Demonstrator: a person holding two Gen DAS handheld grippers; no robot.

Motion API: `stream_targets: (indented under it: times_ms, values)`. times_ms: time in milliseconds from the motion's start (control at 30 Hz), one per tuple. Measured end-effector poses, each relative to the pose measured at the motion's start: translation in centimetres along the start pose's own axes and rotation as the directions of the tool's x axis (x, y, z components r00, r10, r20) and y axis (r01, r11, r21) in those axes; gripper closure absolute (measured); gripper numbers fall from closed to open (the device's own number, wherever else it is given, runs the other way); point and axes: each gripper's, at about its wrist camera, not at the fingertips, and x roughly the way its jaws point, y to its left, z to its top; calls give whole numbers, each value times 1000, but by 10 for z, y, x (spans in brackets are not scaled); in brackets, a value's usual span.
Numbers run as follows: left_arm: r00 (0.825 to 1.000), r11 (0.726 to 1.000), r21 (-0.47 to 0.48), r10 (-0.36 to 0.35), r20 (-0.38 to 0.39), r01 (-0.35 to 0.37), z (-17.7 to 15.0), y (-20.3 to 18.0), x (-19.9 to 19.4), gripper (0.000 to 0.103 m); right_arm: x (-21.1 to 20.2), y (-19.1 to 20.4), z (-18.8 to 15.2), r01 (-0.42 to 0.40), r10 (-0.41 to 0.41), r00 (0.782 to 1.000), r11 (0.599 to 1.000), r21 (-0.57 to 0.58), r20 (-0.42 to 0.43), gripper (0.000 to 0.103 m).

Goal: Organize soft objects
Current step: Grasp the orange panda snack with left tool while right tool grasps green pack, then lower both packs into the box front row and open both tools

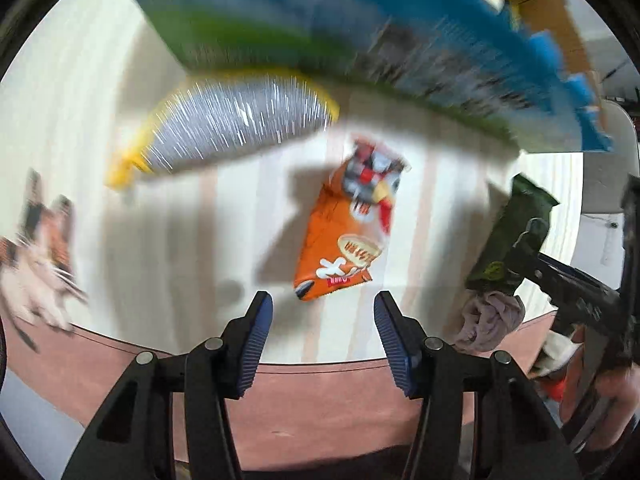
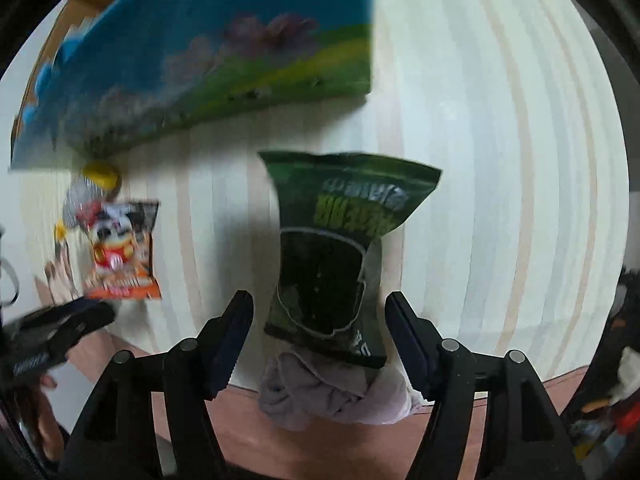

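Note:
An orange snack bag (image 1: 346, 236) lies on the pale striped table (image 1: 168, 240), just ahead of my open, empty left gripper (image 1: 323, 334). A silver and yellow bag (image 1: 232, 124) lies further back. A dark green seaweed bag (image 2: 336, 248) lies ahead of my open, empty right gripper (image 2: 318, 340), its near end over a crumpled grey-pink cloth (image 2: 332, 392) at the table's edge. The green bag (image 1: 508, 236) and cloth (image 1: 490, 322) also show in the left wrist view, with the right gripper (image 1: 536, 240) beside them. The orange bag (image 2: 120, 252) shows at left in the right wrist view.
A large blue and green box (image 1: 340, 32) stands at the back of the table; it also shows in the right wrist view (image 2: 200, 52). A cat plush (image 1: 36, 264) lies at the far left. The reddish floor (image 1: 320, 408) lies below the table's near edge.

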Motion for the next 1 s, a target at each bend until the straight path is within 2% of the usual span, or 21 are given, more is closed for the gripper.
stream_targets:
  times_ms: [67, 100, 233, 333, 400, 467, 500, 533, 633, 767, 900, 1000]
  values:
    - [998, 999, 33, 40, 55, -42, 5, -11, -14, 36, -1, -4, 3, -8, 8, 1000, 1000, 24, 13, 31]
    - [996, 997, 46, 58, 69, -62, 9, -14, -16, 35, -1, -3, 8, -7, 6, 1000, 999, 31, 17, 31]
    - [991, 988, 88, 123, 51, -127, 37, -36, 3, 35, 0, -12, 19, 6, -8, 999, 998, 65, 40, 31]
    - [978, 968, 142, 205, 26, -207, 51, -55, 26, 35, 2, -15, 25, 19, -24, 998, 996, 87, 59, 31]
    - [972, 958, 164, 236, 19, -236, 55, -60, 39, 35, 3, -15, 31, 35, -40, 997, 995, 89, 58, 32]
    - [967, 951, 176, 254, 31, -256, 50, -66, 48, 58, 7, -7, 31, 56, -62, 996, 995, 84, 63, 45]
    - [966, 949, 180, 255, 45, -259, 47, -68, 47, 61, 6, -6, 31, 81, -86, 994, 994, 76, 64, 59]
    - [965, 949, 178, 255, 56, -261, 42, -67, 44, 64, 7, -2, 30, 79, -84, 994, 994, 70, 67, 61]
    - [974, 964, 150, 211, 81, -221, 23, -67, 25, 69, -5, 3, 20, 63, -66, 995, 997, 35, 71, 67]
    - [983, 988, 103, 100, 155, -117, -1, -73, -29, 69, -58, 5, 8, -22, 25, 993, 999, -30, 115, 67]
    - [966, 994, 102, 6, 257, -33, -2, -84, -102, 69, -124, 22, 0, -81, 99, 977, 992, -99, 187, 67]
    - [956, 994, 107, -40, 289, 10, 19, -99, -145, 69, -171, 41, 10, -88, 124, 962, 984, -152, 244, 67]
